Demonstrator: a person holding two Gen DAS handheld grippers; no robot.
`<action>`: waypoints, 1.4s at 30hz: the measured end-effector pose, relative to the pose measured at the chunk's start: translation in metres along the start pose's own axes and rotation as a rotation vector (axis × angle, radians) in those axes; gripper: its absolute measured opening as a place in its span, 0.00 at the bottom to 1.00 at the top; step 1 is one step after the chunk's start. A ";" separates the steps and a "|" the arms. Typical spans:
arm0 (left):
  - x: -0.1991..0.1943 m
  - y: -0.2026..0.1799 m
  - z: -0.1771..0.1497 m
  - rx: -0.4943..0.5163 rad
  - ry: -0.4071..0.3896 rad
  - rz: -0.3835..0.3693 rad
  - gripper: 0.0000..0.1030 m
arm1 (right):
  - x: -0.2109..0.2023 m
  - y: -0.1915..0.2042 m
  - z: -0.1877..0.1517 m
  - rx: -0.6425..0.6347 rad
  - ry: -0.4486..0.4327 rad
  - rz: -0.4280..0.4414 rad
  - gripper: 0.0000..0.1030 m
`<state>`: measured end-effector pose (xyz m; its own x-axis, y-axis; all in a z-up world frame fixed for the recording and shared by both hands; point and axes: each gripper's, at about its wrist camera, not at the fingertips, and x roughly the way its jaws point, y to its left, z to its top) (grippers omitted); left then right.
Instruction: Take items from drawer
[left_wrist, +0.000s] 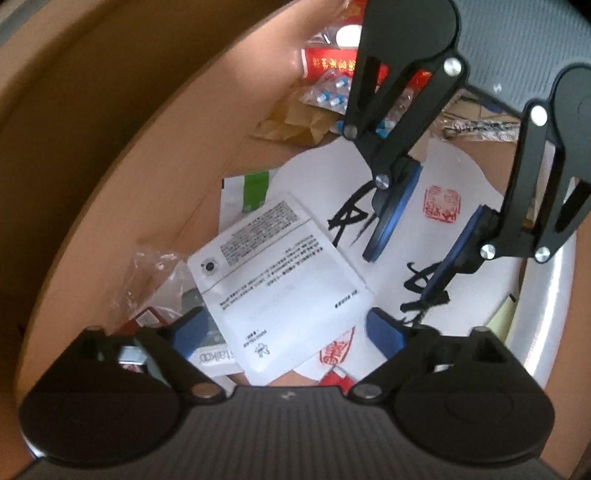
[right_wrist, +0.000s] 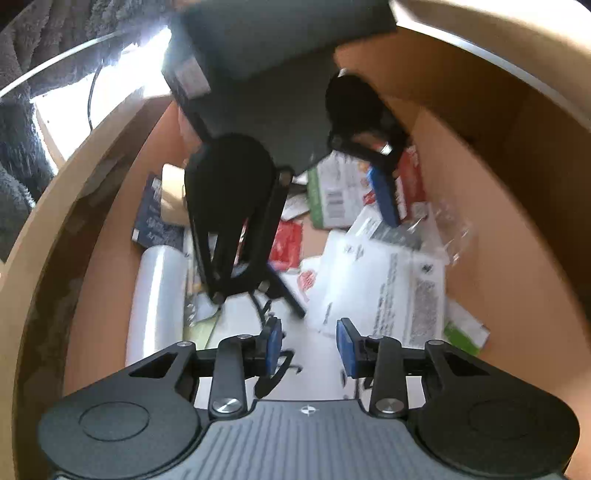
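Both grippers reach into an open wooden drawer (left_wrist: 122, 155) full of clutter. My left gripper (left_wrist: 288, 332) is open, its blue pads either side of a white printed pouch (left_wrist: 280, 273) that lies on top. My right gripper (right_wrist: 308, 347) is open just above a white calligraphy sheet (left_wrist: 443, 206) with black brush strokes and a red seal. In the left wrist view the right gripper (left_wrist: 413, 251) comes in from the upper right. In the right wrist view the left gripper (right_wrist: 314, 229) hangs over the pouch (right_wrist: 391, 291).
The drawer also holds a blister pack of blue capsules (left_wrist: 328, 92), a red box (left_wrist: 332, 62), a green-and-white packet (left_wrist: 251, 188), a small white box (left_wrist: 214, 358), crinkled plastic (left_wrist: 159, 273), and a clear plastic roll (right_wrist: 159, 288). Drawer walls (right_wrist: 517, 206) stand close on both sides.
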<state>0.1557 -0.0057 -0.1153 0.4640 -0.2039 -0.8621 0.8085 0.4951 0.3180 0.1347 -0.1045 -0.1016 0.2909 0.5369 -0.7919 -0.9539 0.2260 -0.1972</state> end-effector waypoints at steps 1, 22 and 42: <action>0.001 0.000 -0.001 -0.018 -0.006 0.002 0.98 | -0.001 -0.002 0.000 0.010 -0.009 -0.006 0.42; -0.010 -0.017 -0.003 -0.100 -0.033 -0.224 0.37 | -0.001 -0.020 0.002 0.022 -0.033 -0.025 0.65; -0.029 -0.026 0.002 0.051 -0.080 -0.166 0.82 | 0.044 -0.038 -0.028 0.193 0.018 -0.021 0.89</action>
<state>0.1217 -0.0142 -0.0983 0.3479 -0.3468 -0.8710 0.8930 0.4056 0.1951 0.1817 -0.1125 -0.1450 0.3076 0.5162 -0.7993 -0.9154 0.3898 -0.1005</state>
